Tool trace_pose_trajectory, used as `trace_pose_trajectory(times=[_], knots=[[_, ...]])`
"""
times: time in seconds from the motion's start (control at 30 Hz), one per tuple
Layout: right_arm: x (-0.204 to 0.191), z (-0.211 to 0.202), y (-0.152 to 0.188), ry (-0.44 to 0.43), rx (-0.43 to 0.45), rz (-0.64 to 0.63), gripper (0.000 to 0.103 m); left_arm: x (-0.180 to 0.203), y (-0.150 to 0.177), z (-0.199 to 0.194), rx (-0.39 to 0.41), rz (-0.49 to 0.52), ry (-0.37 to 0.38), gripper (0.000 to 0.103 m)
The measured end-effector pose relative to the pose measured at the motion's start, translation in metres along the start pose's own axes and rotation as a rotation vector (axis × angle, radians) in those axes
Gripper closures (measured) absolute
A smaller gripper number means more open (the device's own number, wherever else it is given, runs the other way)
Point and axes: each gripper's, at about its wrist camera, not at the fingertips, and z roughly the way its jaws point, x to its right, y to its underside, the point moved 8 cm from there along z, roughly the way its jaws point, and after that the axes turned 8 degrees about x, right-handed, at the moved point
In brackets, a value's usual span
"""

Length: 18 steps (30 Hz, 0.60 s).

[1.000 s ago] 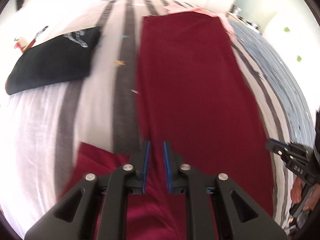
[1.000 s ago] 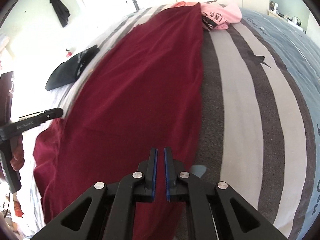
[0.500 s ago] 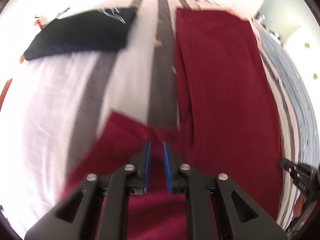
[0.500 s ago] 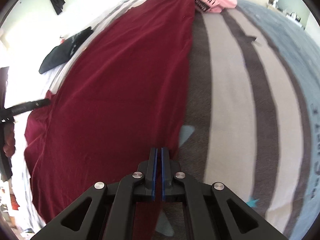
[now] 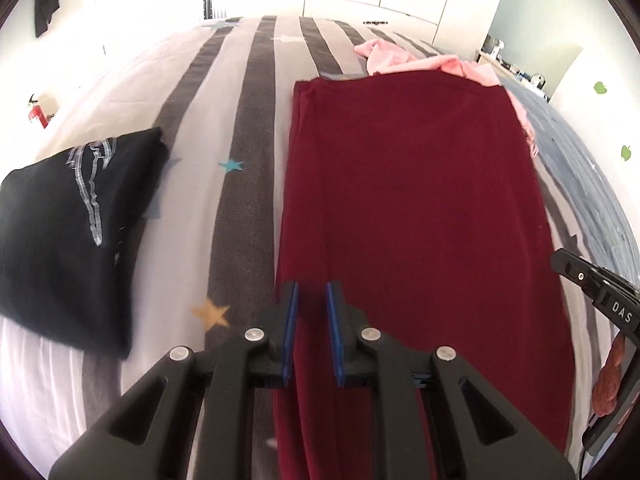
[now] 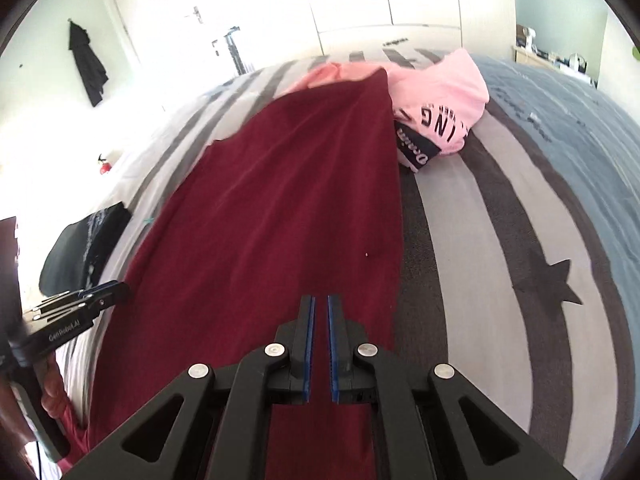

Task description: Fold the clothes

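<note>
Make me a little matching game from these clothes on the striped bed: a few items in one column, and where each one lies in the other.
Things:
1. long dark red garment
2. folded black garment with a grey print
3. crumpled pink garment with black lettering

Places:
A. at the red cloth's far end
B. alone near the bed's left side
C. spread lengthwise along the striped bedcover

Pairs: 1-C, 2-B, 3-A

Bright daylight, blown-out far wall, fisheye-warped edges, slight blur.
</note>
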Motion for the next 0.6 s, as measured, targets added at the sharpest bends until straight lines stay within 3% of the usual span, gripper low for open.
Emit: trace_pose_trajectory(times=[0.1,0.27,0.37,0.6], knots=[[0.014,0.018,0.004,0.037,-0.027,-0.011,0.097,-0.010,0.002,0.010,-0.015,-0.008,0.001,0.090],[0.038,0.013,0.008,0.053,-0.015,0.033,0.102,-0.018,-0.009,0.006,-0.005,-0.032,-0.001,0.087],[0.046,0.008,0.003,0.065,0.004,0.047,0.096,-0.012,-0.024,0.000,0.037,-0.024,-0.011,0.087],[0.028,0.019,-0.029,0.023,0.034,-0.024,0.096,-0.002,-0.047,0.027,0.014,0.002,-0.002,0.087]])
